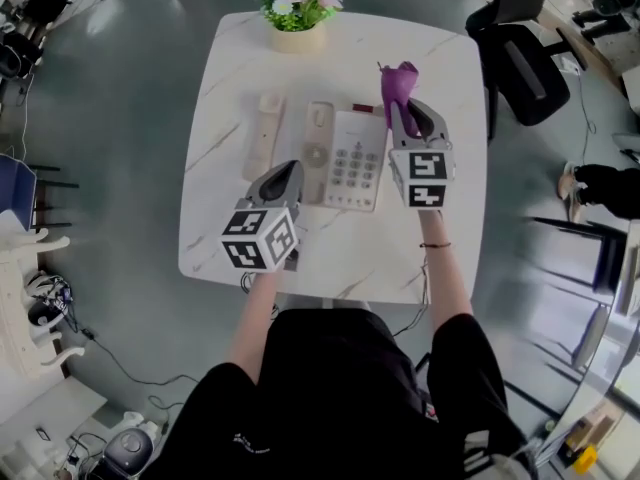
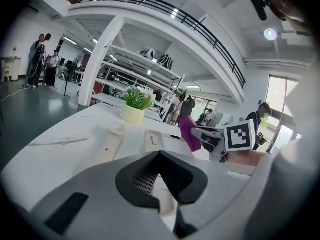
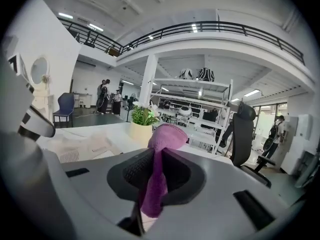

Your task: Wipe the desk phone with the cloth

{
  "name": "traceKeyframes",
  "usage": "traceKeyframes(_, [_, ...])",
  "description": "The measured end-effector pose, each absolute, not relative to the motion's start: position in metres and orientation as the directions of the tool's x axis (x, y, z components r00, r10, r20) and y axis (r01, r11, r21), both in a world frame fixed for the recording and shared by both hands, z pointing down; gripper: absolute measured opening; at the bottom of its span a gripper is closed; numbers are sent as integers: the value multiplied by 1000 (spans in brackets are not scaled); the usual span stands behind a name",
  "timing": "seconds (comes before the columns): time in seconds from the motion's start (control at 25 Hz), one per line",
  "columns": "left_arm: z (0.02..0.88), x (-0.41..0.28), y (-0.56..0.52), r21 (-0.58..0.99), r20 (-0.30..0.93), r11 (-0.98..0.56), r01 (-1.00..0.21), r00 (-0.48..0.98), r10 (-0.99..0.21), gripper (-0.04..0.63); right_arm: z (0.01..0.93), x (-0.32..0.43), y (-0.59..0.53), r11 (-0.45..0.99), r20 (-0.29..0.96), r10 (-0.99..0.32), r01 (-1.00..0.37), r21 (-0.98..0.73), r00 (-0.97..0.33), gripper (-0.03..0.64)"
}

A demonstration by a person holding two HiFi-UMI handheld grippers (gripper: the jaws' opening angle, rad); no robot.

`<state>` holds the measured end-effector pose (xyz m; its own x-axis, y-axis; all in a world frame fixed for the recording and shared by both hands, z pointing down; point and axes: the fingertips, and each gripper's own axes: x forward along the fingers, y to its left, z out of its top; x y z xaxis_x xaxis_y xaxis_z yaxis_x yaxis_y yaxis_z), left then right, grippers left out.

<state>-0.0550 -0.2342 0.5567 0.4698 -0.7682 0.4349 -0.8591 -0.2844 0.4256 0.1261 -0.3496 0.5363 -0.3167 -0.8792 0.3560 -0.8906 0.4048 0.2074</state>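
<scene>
- Desk phone (image 1: 345, 158): base sits near the middle of the white marble-pattern table (image 1: 235, 68), keypad up; its handset (image 1: 264, 133) lies off the cradle, flat on the table just left of the base and parallel to it.
- Flower pot (image 1: 297, 23) at the far table edge, well clear of the phone.
- Right gripper (image 1: 402, 110): jaws clamped on the purple cloth (image 1: 398, 83); right gripper view shows the fabric pinched between the pads, a bunched fold rising above the tips and a tail hanging below.
- Cloth position: at the far right corner of the base in the head view; contact with the housing cannot be settled from any view.
- Left gripper (image 1: 290, 171): jaws closed tip to tip, nothing between them; poised over the near left corner of the base, between handset and keypad.
- Step in hand (judgement): cloth is secured and presented at the phone; the wiping stroke itself looks about to start, or is at its first corner; no part of the phone reads as done.
- Next move calls for: lowering the cloth so the loose fold lies on the housing, then drawing it across keypad and cradle; light pressure, since the base may slide; left gripper could brace the base edge; handset needs its own pass.
</scene>
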Motion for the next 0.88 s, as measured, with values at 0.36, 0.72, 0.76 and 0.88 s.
traceKeyframes(0.36, [566,-59,-238,443,448,-261,-858,463,-765,-2,553,102,-353,484,391,-838,-850,210,-380,34])
traceKeyframes(0.72, [572,-60,-237,456,462,-228,-860,447,-765,-2,560,86,-344,570,419,-789,-790,225,-449,34])
traceKeyframes(0.76, [574,-59,-236,458,465,-224,-860,447,-764,-2,561,84,-342,578,423,-784,-784,227,-455,35])
traceKeyframes(0.88, [575,-55,-234,465,467,-223,-856,452,-760,-2,561,81,-339,593,429,-773,-772,228,-467,35])
